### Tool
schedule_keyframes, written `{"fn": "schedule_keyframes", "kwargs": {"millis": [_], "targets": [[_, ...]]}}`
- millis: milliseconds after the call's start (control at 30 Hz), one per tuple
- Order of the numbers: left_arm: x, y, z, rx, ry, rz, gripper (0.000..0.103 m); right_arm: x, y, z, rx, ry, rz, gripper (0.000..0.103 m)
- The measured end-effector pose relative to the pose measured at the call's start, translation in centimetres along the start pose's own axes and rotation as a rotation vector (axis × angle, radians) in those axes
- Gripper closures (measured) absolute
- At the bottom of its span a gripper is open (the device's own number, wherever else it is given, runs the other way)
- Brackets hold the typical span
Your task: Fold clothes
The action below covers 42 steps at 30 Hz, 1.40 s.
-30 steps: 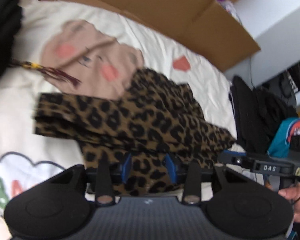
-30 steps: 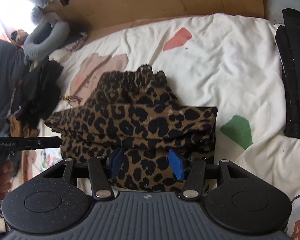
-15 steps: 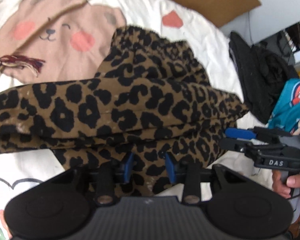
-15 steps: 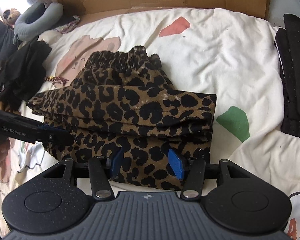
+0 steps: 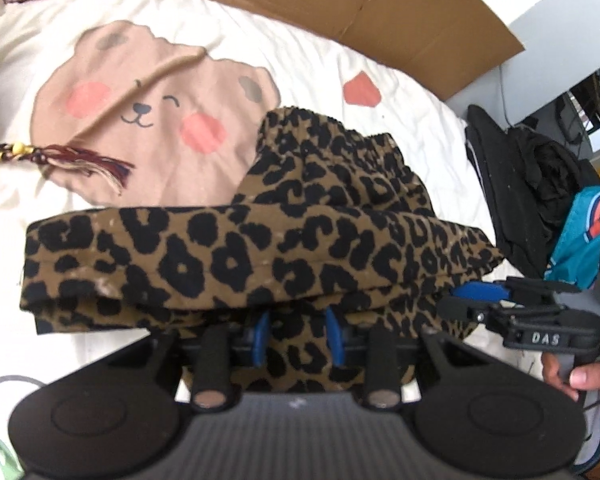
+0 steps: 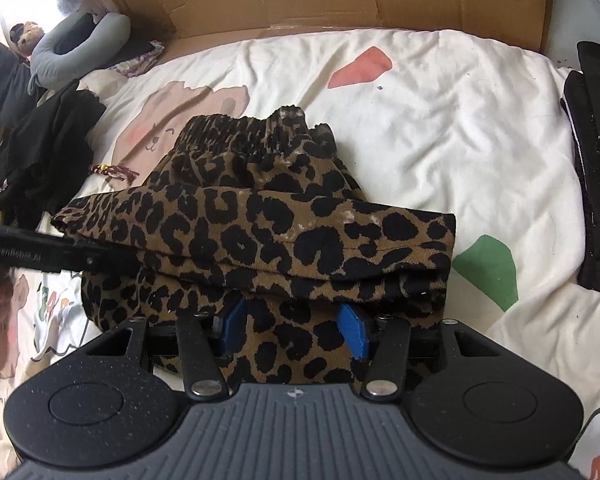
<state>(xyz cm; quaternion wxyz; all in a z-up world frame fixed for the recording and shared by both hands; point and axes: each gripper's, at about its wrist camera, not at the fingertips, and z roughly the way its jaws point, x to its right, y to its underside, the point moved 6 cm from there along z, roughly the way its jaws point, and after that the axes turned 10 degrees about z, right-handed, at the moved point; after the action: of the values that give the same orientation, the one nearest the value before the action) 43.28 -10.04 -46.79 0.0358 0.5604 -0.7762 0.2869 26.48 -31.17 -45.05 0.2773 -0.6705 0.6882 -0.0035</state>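
Leopard-print garment (image 5: 236, 256): lying folded on the bear-print bedsheet (image 5: 148, 128), directly ahead of both claws. Left gripper (image 5: 298, 336) and right gripper (image 6: 296, 330): jaws standing parted, fabric sitting between the blue pads, not clamped.

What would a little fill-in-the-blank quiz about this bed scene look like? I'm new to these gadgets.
1. The garment being folded has a ____ print.
2. The bedsheet shows the face of a cartoon ____.
3. Behind the bed stands a flattened sheet of brown ____.
4. Both the left gripper and the right gripper have pads coloured ____.

Missing words: leopard; bear; cardboard; blue
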Motion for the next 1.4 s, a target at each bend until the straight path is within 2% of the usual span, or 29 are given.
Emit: {"fn": "schedule_keyframes", "kwargs": {"millis": [333, 767, 967, 1200, 1400], "targets": [[1.2, 0.2, 0.3, 0.06, -0.027, 0.012, 0.07, -0.3, -1.3, 0.1, 0.053, -0.026, 0.022, 0.046], [0.6, -4.3, -2.7, 0.212, -0.047, 0.022, 0.07, 0.6, -5.2, -1.1, 0.145, -0.012, 0.028, 0.046], [0.8, -4.6, -4.3, 0.234, -0.038, 0.024, 0.07, 0.6, -7.1, -1.6, 0.182, -0.007, 0.023, 0.046], [1.1, -4.7, -6.0, 0.256, -0.028, 0.026, 0.07, 0.4, -7.5, -3.3, 0.192, -0.029, 0.036, 0.046], [2.7, -1.3, -5.3, 0.183, 0.001, 0.043, 0.07, -0.1, -5.8, -5.5, 0.17, -0.081, 0.039, 0.046]]}}
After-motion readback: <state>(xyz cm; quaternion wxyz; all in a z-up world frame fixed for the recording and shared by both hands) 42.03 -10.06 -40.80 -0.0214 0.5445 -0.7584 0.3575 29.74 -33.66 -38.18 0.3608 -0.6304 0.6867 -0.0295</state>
